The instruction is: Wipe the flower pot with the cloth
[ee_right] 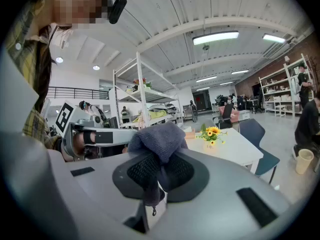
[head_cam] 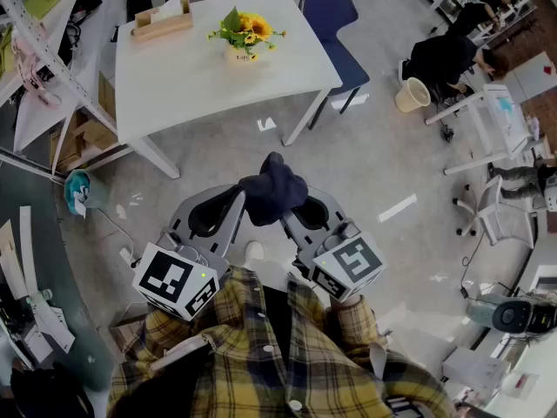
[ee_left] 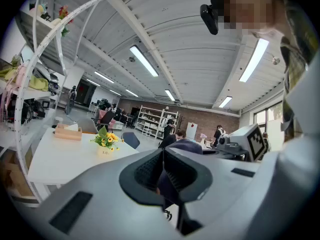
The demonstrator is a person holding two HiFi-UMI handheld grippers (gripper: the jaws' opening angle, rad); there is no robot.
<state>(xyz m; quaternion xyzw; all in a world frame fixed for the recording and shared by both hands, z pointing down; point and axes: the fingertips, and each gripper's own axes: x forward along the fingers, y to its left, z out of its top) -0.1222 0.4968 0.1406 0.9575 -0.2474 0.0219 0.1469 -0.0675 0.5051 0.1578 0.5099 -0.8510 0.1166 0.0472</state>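
The flower pot (head_cam: pixel 241 56), a small cream pot of yellow sunflowers, stands on the white table (head_cam: pixel 174 81) far ahead of me. It also shows small in the left gripper view (ee_left: pixel 105 152) and the right gripper view (ee_right: pixel 209 144). A dark blue cloth (head_cam: pixel 273 191) is bunched up between the two gripper tips, over the floor. My right gripper (head_cam: pixel 292 212) is shut on the cloth (ee_right: pixel 159 141), which drapes over its jaws and hangs between the pads. My left gripper (head_cam: pixel 236 202) is shut, its tips (ee_left: pixel 164 156) right beside the cloth (ee_left: pixel 189 147); no cloth shows clamped in it.
A wooden tissue box (head_cam: pixel 162 20) sits at the table's far left. A blue chair (head_cam: pixel 336 26) stands at the table's right end. A metal rack (head_cam: pixel 52 64) lines the left side. A person sits at a desk (head_cam: pixel 446 55) far right, near a cream bin (head_cam: pixel 412 95).
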